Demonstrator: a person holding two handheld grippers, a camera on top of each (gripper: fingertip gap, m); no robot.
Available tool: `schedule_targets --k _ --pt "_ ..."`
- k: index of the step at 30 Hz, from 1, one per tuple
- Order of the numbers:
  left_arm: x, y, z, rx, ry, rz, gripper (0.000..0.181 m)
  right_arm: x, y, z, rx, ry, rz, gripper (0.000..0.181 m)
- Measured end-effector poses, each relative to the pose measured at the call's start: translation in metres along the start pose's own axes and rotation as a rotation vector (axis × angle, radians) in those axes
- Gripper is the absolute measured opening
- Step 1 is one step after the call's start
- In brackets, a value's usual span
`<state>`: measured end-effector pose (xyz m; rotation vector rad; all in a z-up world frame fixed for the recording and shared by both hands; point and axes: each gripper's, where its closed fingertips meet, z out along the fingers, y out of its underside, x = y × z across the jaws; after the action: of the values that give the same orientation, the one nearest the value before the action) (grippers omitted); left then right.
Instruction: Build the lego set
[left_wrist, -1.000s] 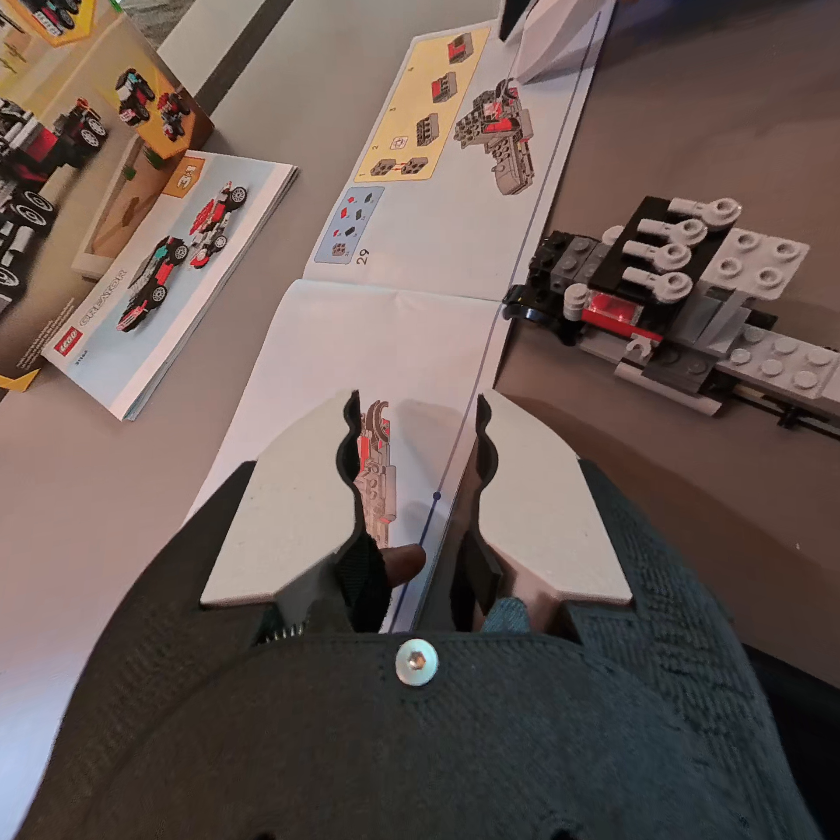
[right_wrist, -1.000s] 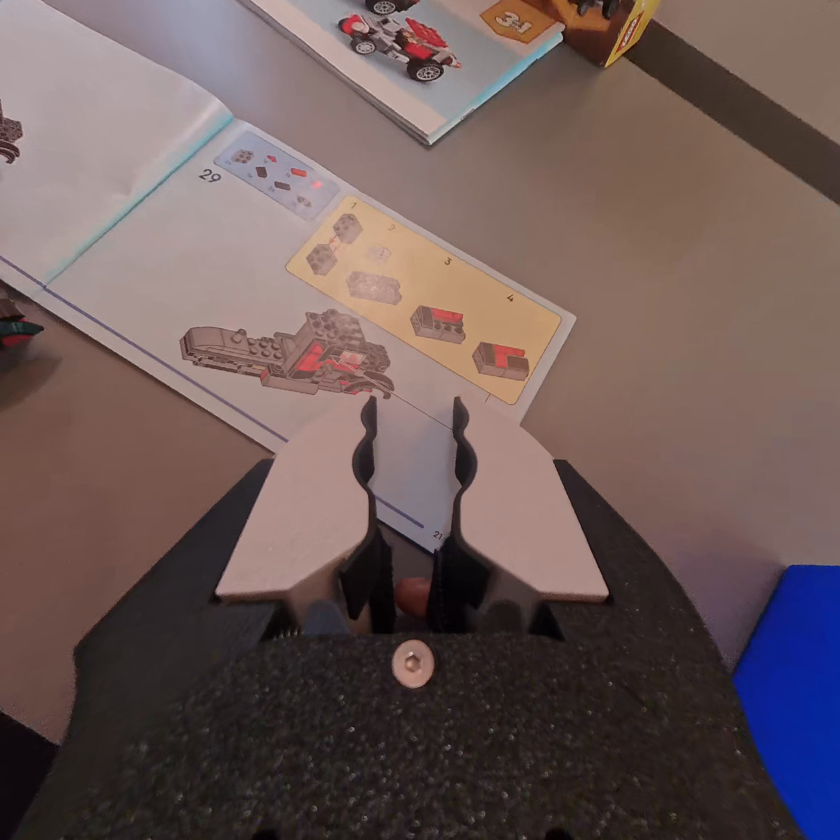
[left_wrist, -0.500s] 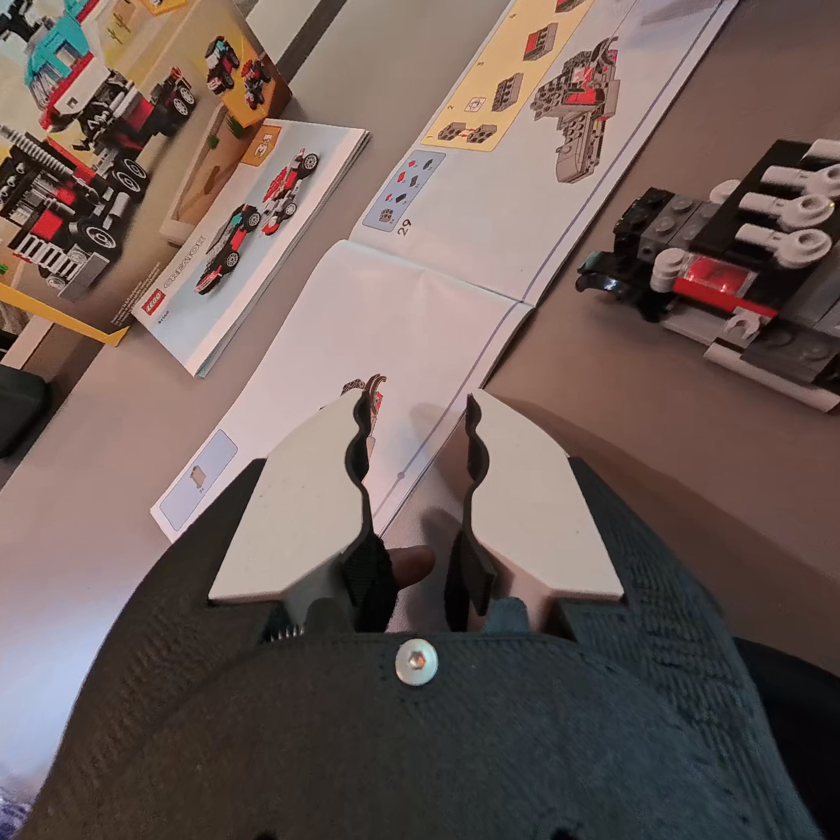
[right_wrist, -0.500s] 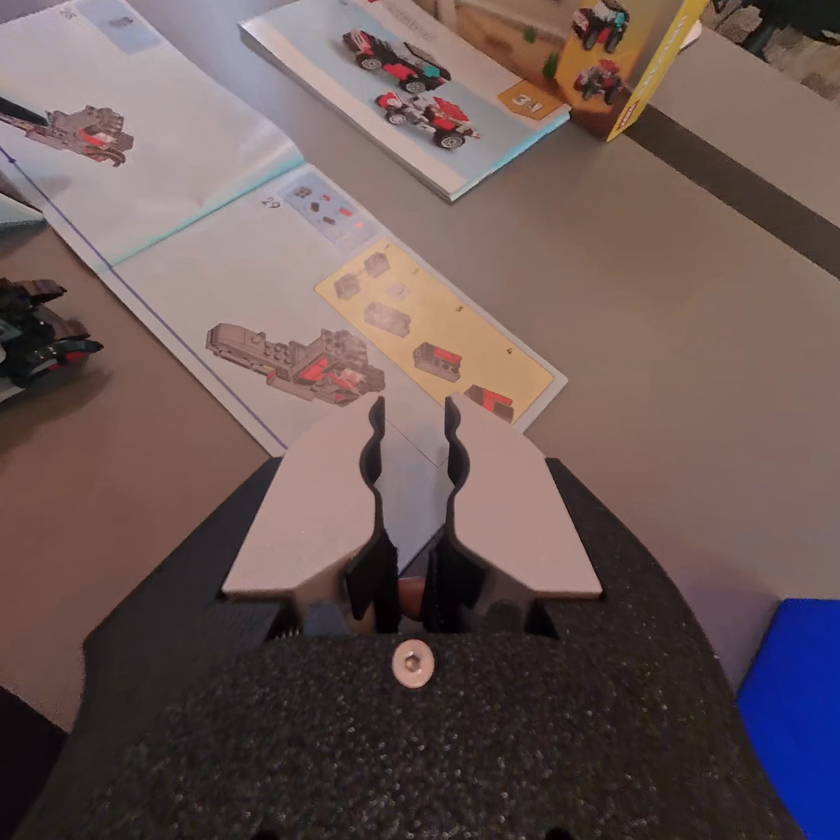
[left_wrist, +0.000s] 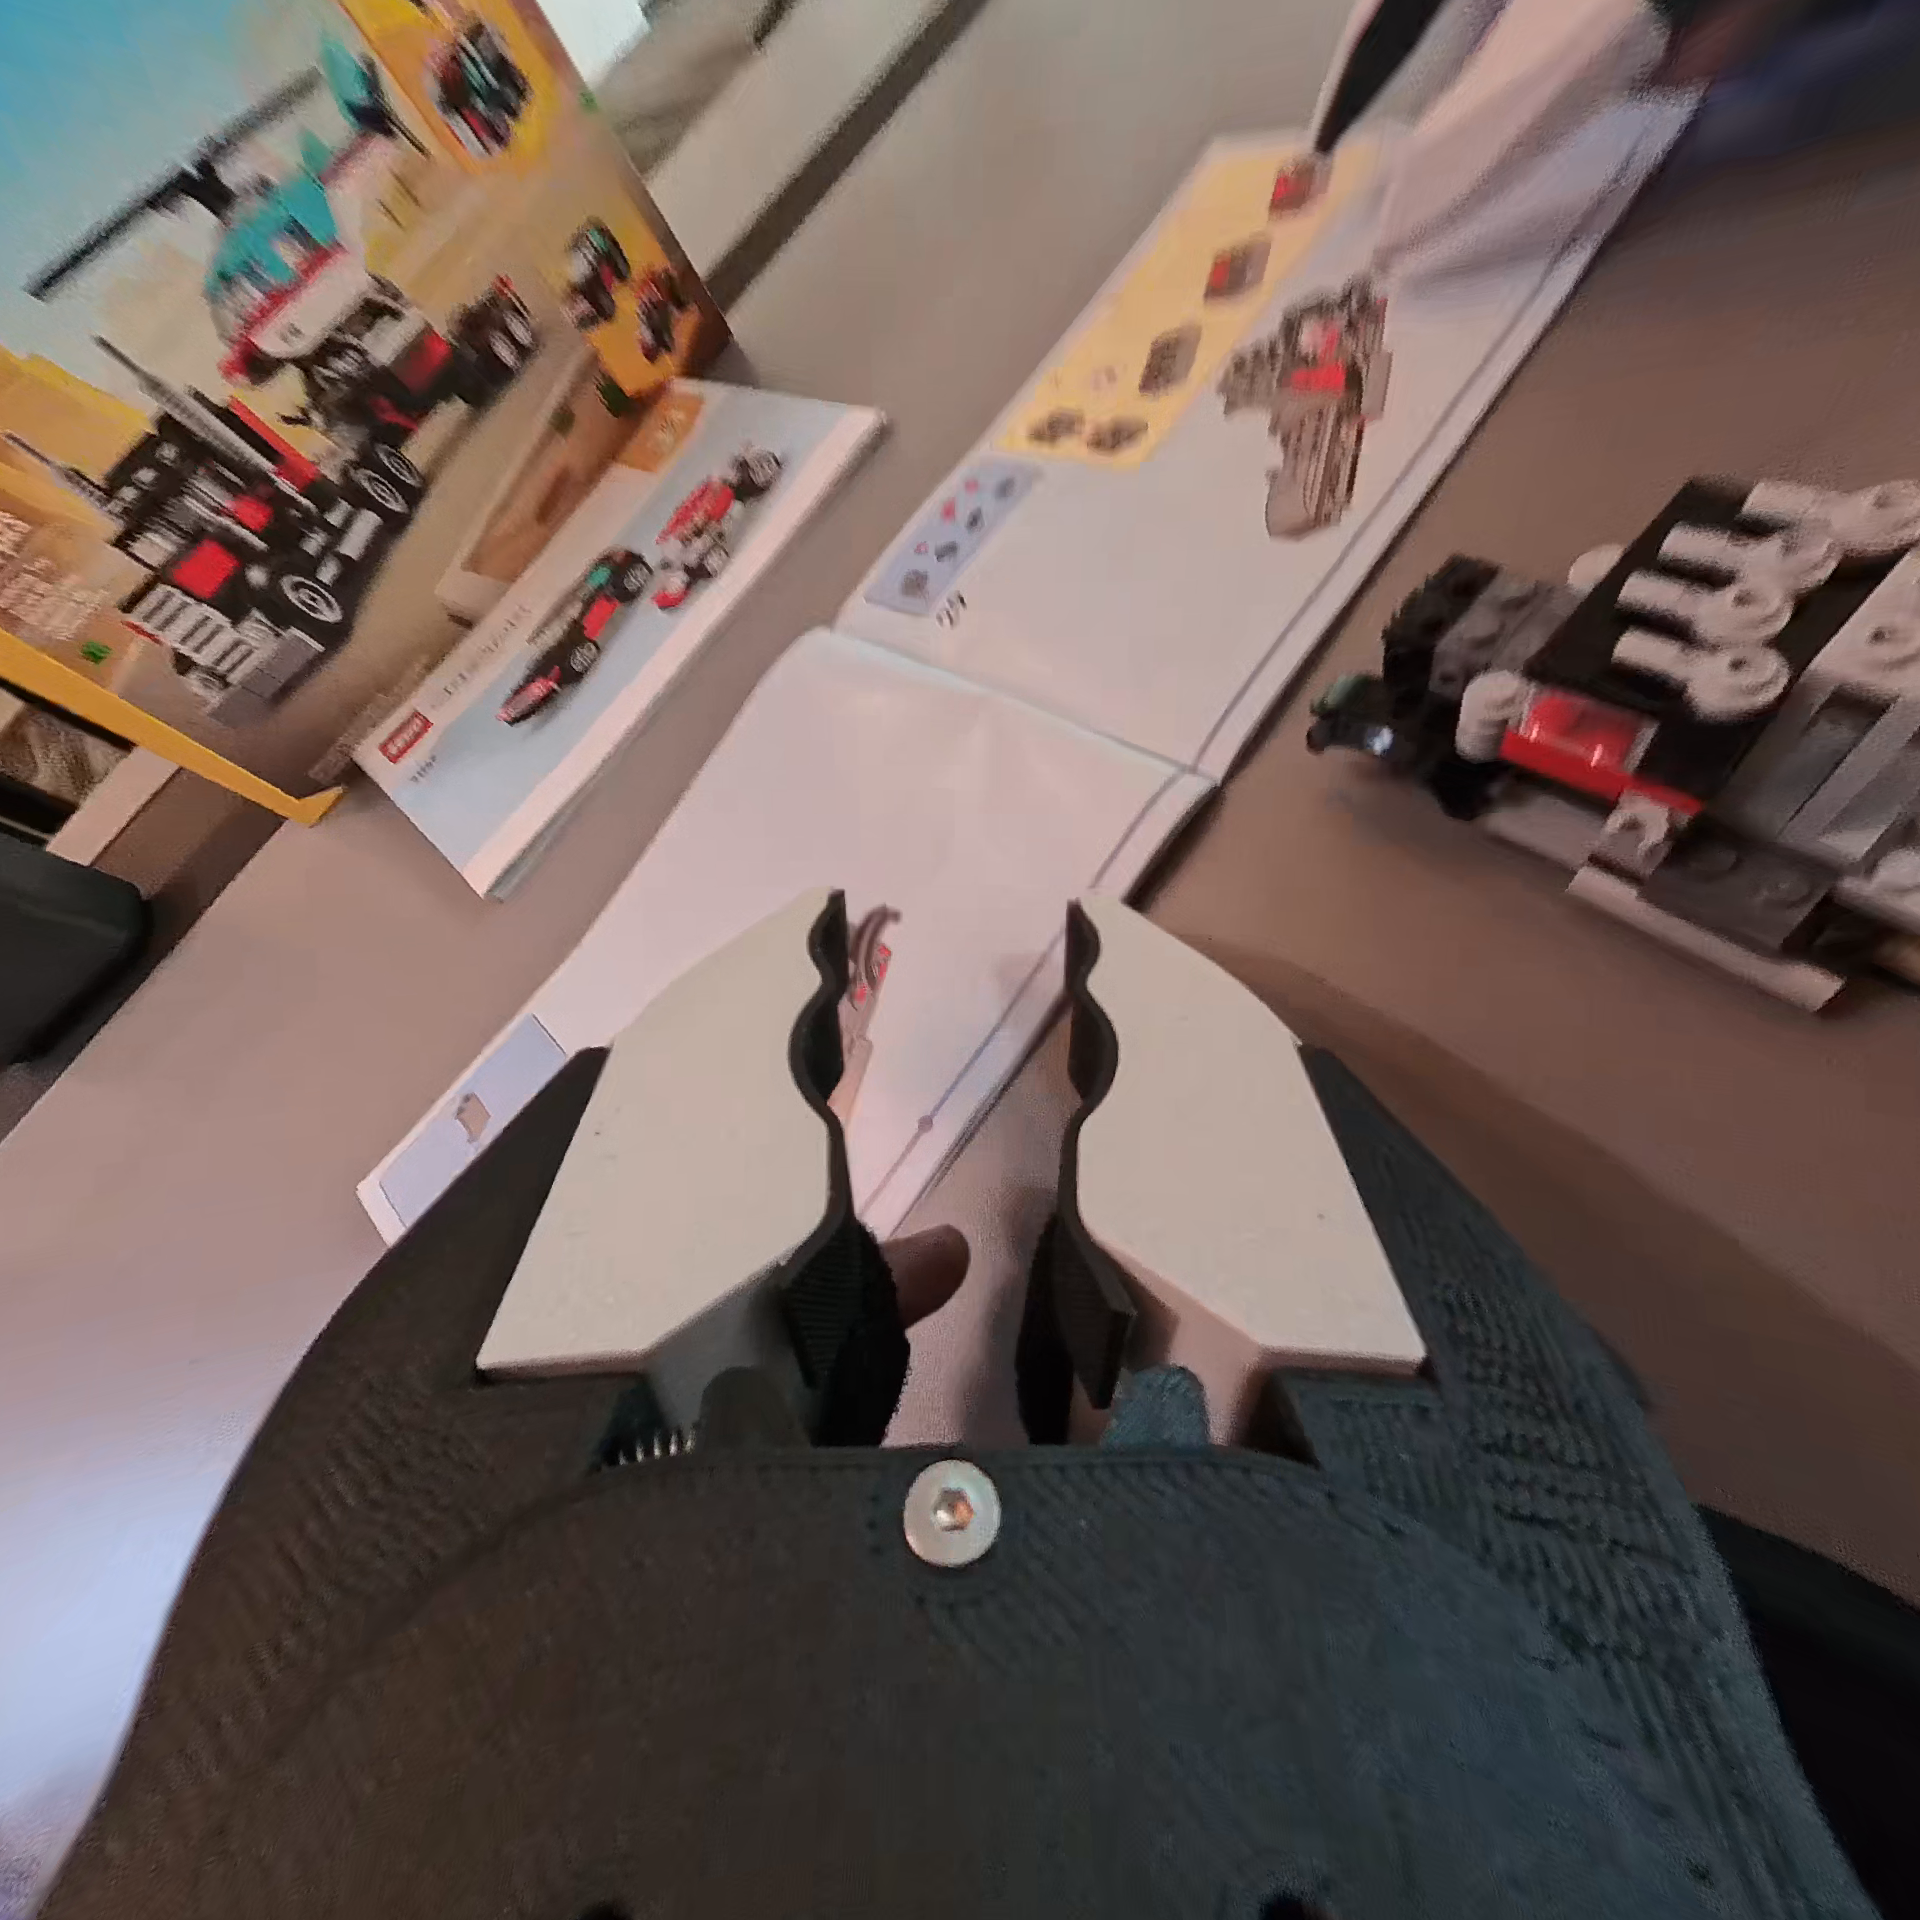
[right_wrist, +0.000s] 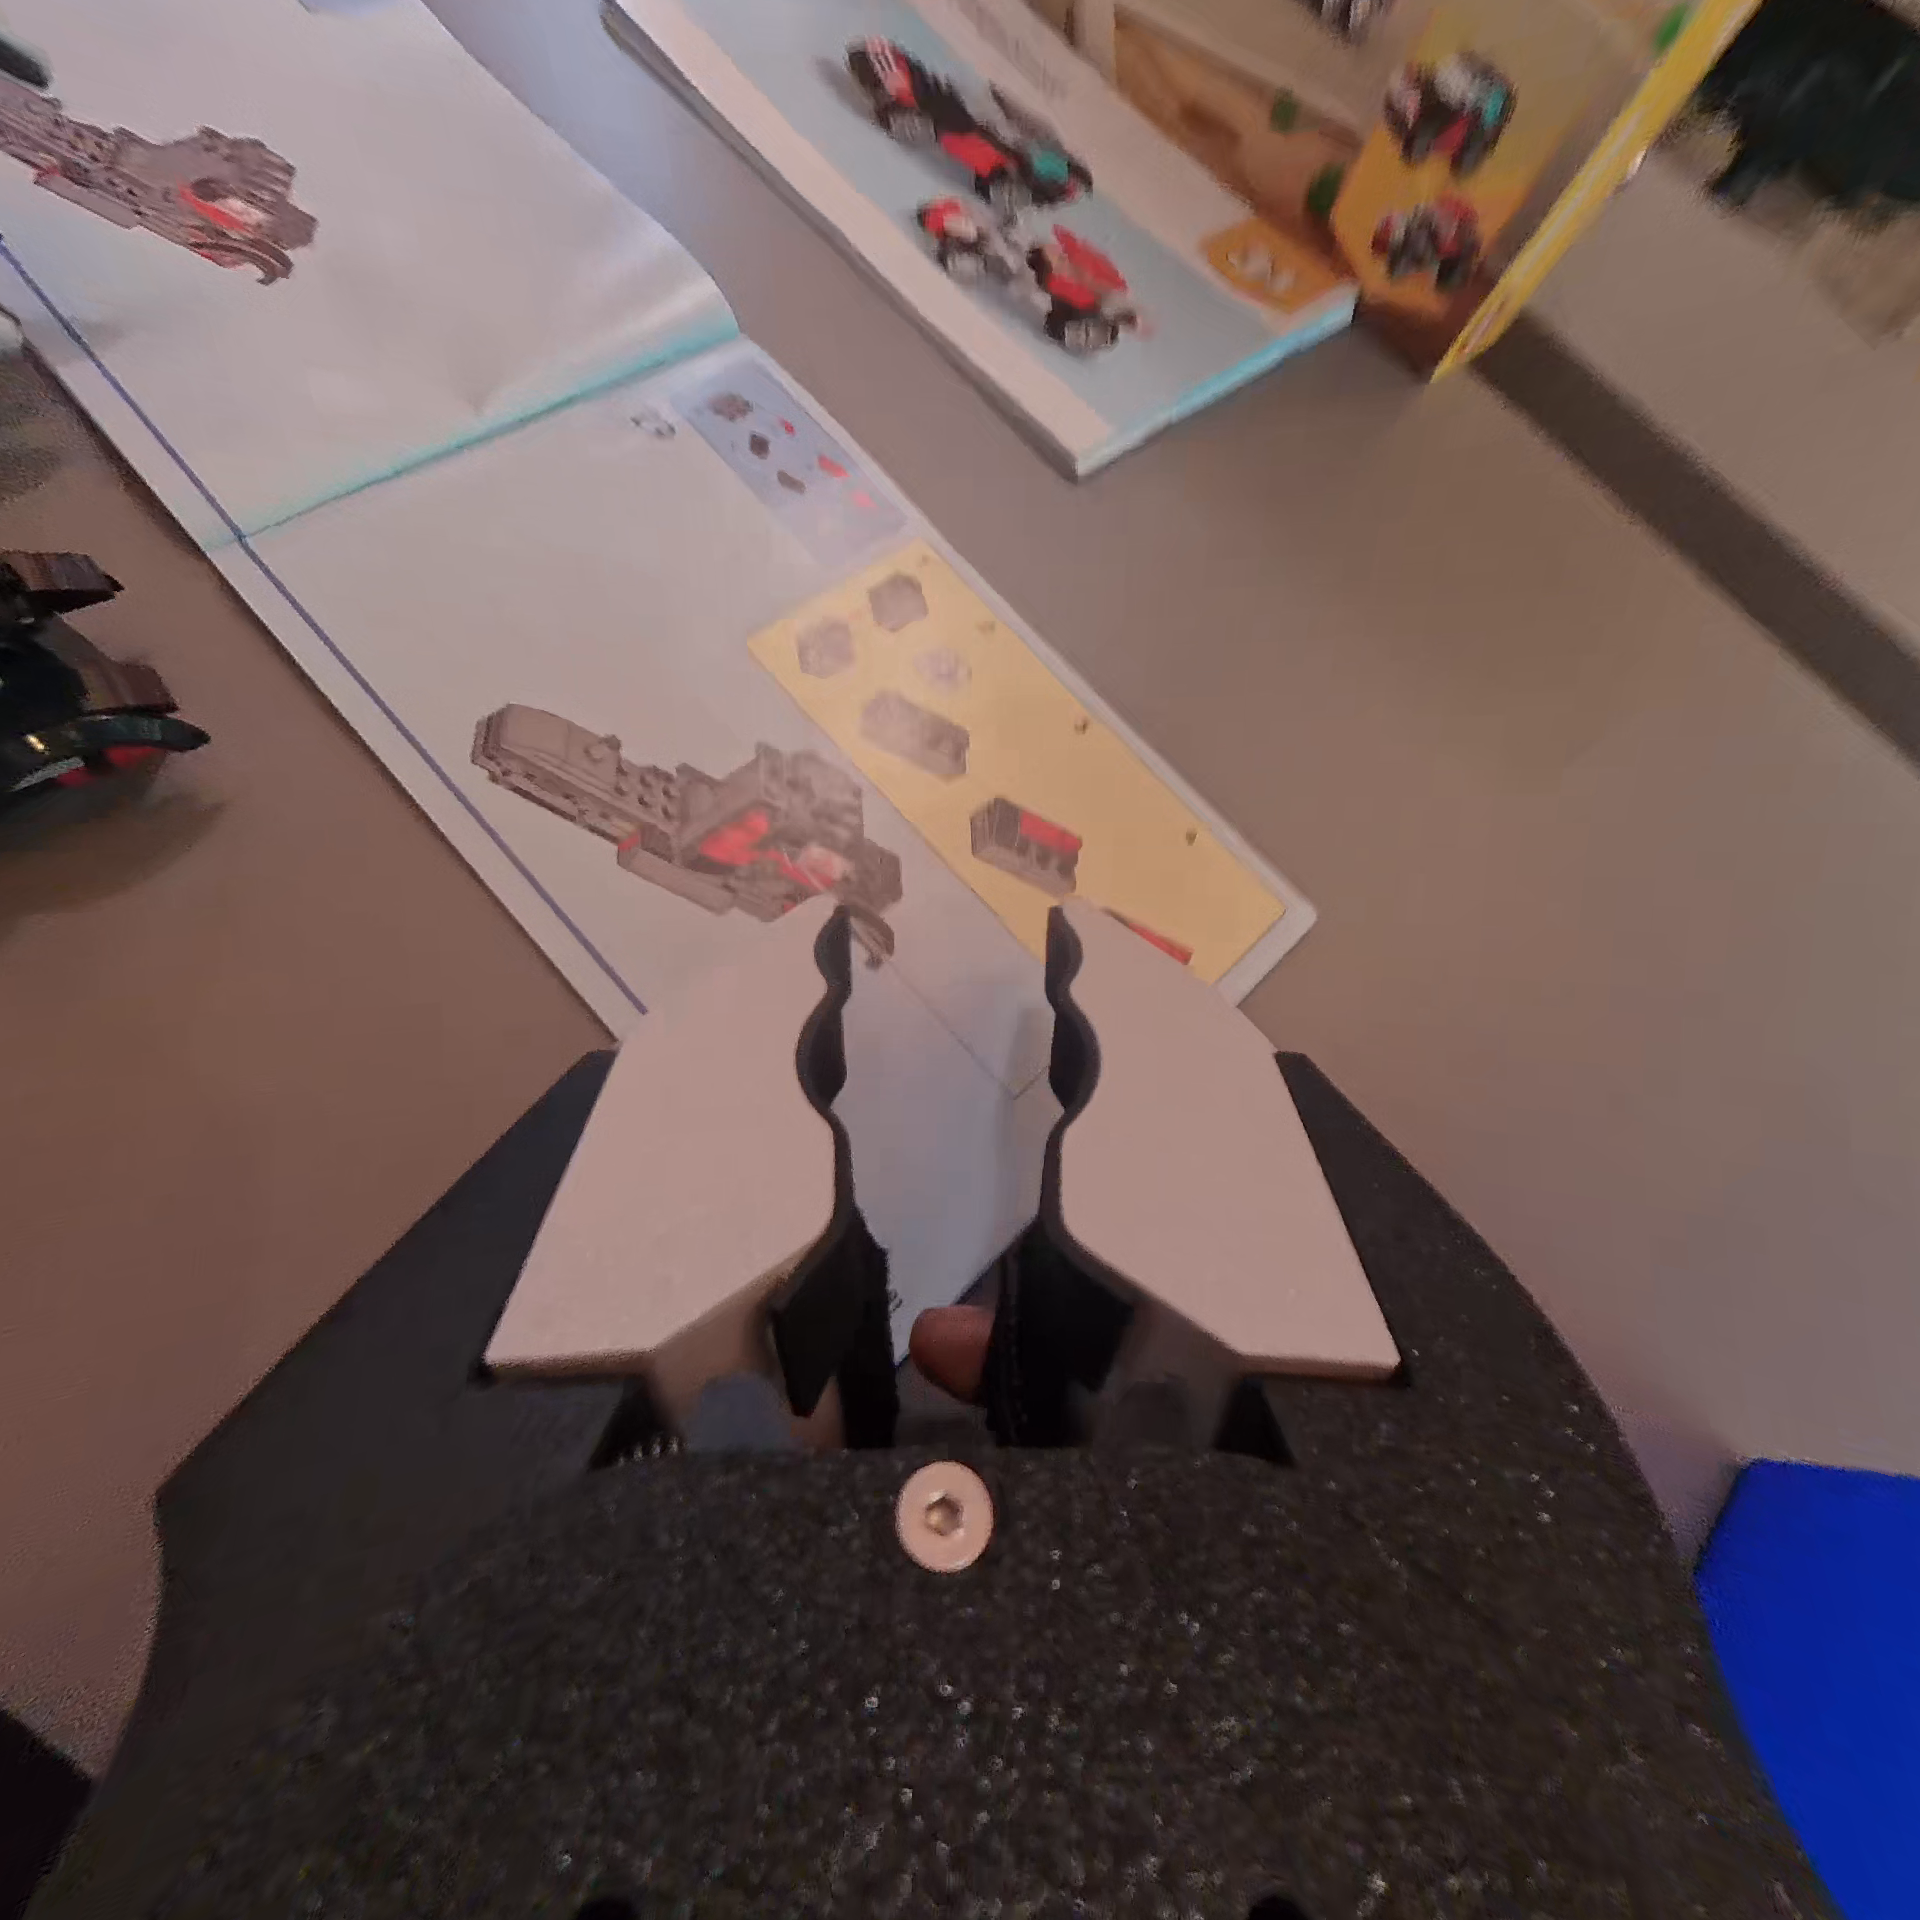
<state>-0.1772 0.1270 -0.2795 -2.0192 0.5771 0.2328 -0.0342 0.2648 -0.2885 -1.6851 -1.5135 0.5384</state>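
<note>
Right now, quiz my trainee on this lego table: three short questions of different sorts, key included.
1. True or false: the left gripper holds a brick.
2. Which lies nearest the partly built model? A) open instruction booklet B) closed booklet C) set box
3. Fill in: the right gripper hovers over the open booklet's ____-coloured panel.

Key: 1 false; 2 A; 3 yellow.

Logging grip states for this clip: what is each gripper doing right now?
Left gripper: open, holding nothing, above the open white instruction booklet.
Right gripper: open, holding nothing, above the same booklet.
</note>
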Motion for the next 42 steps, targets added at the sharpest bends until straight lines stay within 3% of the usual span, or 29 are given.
schedule_targets --k 6,7,9,10,15,19,23,27,33,42 --pt "-0.012 -0.037 -0.016 0.272 -0.022 -0.126 0.049 -0.001 -0.023 -0.008 0.09 0.133 -0.225 0.041" --pt "-0.013 -0.042 -0.019 0.308 -0.023 -0.133 0.052 -0.002 -0.024 -0.008 0.091 0.13 -0.229 0.038" --pt "-0.015 -0.048 -0.024 0.357 -0.037 -0.137 0.056 -0.008 -0.029 -0.012 0.118 0.106 -0.238 0.005" --pt "-0.016 -0.051 -0.026 0.385 -0.045 -0.127 0.058 -0.011 -0.035 -0.016 0.154 0.098 -0.235 0.003" --pt "-0.023 -0.065 -0.036 0.521 -0.093 -0.148 0.098 -0.023 -0.064 -0.036 0.306 0.109 -0.231 0.005" --pt "-0.032 -0.078 -0.049 0.654 -0.122 -0.198 0.113 -0.035 -0.07 -0.036 0.34 0.1 -0.282 0.019" --pt "-0.04 -0.089 -0.068 0.817 -0.141 -0.234 0.117 -0.028 -0.071 -0.034 0.372 0.168 -0.302 0.054" --pt "-0.041 -0.092 -0.075 0.882 -0.113 -0.259 0.119 -0.017 -0.078 -0.041 0.459 0.174 -0.197 0.1" --pt "-0.04 -0.089 -0.069 0.867 -0.095 -0.272 0.124 -0.004 -0.089 -0.054 0.601 0.225 -0.111 0.118" --pt "-0.028 -0.085 -0.052 0.774 -0.086 -0.186 0.125 -0.01 -0.072 -0.03 0.47 0.212 -0.183 0.129"
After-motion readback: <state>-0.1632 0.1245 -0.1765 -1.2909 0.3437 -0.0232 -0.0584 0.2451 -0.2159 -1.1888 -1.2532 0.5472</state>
